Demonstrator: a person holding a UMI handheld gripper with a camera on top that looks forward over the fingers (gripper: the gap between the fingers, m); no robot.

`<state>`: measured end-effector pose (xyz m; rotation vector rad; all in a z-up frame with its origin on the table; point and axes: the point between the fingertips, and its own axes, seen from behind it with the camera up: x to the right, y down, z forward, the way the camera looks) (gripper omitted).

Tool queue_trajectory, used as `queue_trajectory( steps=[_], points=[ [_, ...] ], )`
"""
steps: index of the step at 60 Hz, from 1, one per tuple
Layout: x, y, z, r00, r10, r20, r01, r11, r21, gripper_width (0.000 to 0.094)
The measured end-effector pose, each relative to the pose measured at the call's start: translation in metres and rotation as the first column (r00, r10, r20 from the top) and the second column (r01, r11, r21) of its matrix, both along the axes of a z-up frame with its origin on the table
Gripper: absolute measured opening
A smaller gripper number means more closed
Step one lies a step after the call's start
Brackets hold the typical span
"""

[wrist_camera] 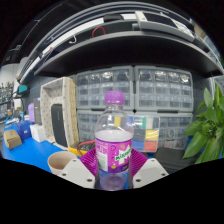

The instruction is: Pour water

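Where the two fingers reach forward from the gripper [113, 170], a clear plastic bottle [113, 140] stands upright between them, and the jaws appear closed on it: the left finger [74, 168] and the right finger [152, 170] both lie against the bottle's lower body with no gap visible on either side. The bottle has a purple cap [115, 98] and a magenta label [113, 152] with green print wrapped around its middle; whether it holds water cannot be told. Behind the bottle and low between the fingers sits a pink basket-like tray [88, 158], partly hidden by the bottle. Just left of the left finger, a tan paper cup [60, 160] shows its open rim. The bench [25, 155] under these things has a blue surface. Further left on it stand a beige upright appliance with a dark front panel [55, 112] and a small white container [38, 131], with a cardboard-coloured box [12, 139] near the far left. Beyond the bottle, stacked clear plastic drawer units [150, 100] line the back, and small yellow and green blocks [150, 126] rest just right of the bottle's shoulder. To the right of the right finger, the green leaves of a plant [208, 125] spread upward.
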<state>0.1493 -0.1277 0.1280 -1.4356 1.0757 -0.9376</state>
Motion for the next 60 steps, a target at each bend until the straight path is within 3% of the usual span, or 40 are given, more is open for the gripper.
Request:
queue_trajectory(
  steps=[2, 3, 5, 14, 26, 34, 53, 60],
  points=[
    [0.001, 0.002, -0.008, 1.0, 0.005, -0.009, -0.005, 1.0, -0.009, 0.0381],
    [0.001, 0.002, -0.013, 1.0, 0.007, -0.016, -0.007, 1.0, -0.012, 0.0437],
    [0.002, 0.005, -0.009, 1.0, 0.006, 0.026, -0.005, 1.0, -0.008, 0.0384],
    [-0.001, 0.003, -0.009, 0.999, -0.009, 0.038, 0.009, 1.0, -0.001, 0.0385],
    [-0.005, -0.001, -0.009, 0.999, -0.019, 0.039, 0.019, 1.0, 0.005, 0.0521],
    [-0.016, -0.006, -0.022, 0.999, -0.05, -0.02, 0.05, 0.999, 0.01, 0.0821],
    [-0.105, -0.016, -0.027, 0.99, -0.134, -0.048, 0.132, 0.99, -0.046, 0.0846],
    [-0.145, -0.003, -0.025, 0.987, -0.148, -0.061, 0.147, 0.989, -0.023, 0.0847]
  ],
)
